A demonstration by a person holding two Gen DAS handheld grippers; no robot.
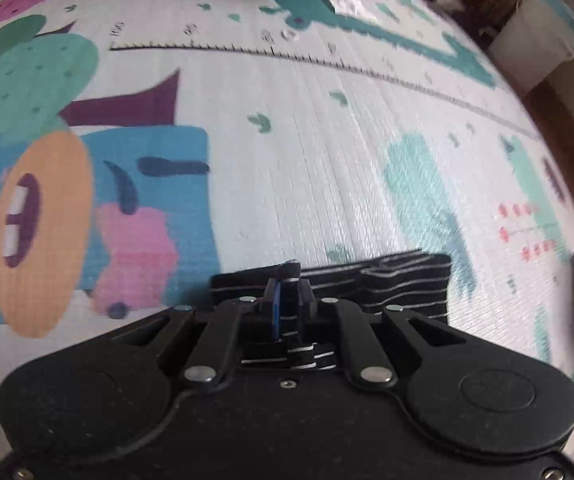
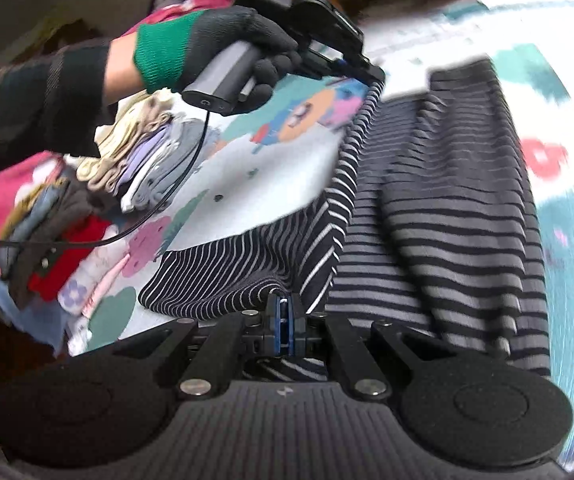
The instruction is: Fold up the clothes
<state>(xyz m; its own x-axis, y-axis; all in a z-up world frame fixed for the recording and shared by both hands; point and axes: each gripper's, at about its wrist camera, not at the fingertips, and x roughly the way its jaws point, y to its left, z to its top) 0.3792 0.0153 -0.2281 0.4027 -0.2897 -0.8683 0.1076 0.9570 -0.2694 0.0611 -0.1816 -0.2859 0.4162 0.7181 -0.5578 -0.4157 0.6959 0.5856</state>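
A black garment with thin white stripes (image 2: 439,184) lies spread on the colourful play mat (image 2: 271,184). My right gripper (image 2: 283,308) is shut on a near corner of it, with the cloth bunched at the fingertips. My left gripper (image 1: 287,280) is shut on another edge of the striped garment (image 1: 387,284) and holds it just above the mat (image 1: 287,140). In the right wrist view the left gripper (image 2: 371,74) shows at the garment's far edge, held by a black-gloved hand (image 2: 239,36), and the cloth hangs taut between the two grippers.
A stack of folded clothes (image 2: 143,148) sits on the mat to the left, with a loose pile of pink, red and blue clothes (image 2: 27,220) beside it. A cable (image 2: 159,208) runs across them. White storage boxes (image 1: 535,40) stand past the mat's far right edge.
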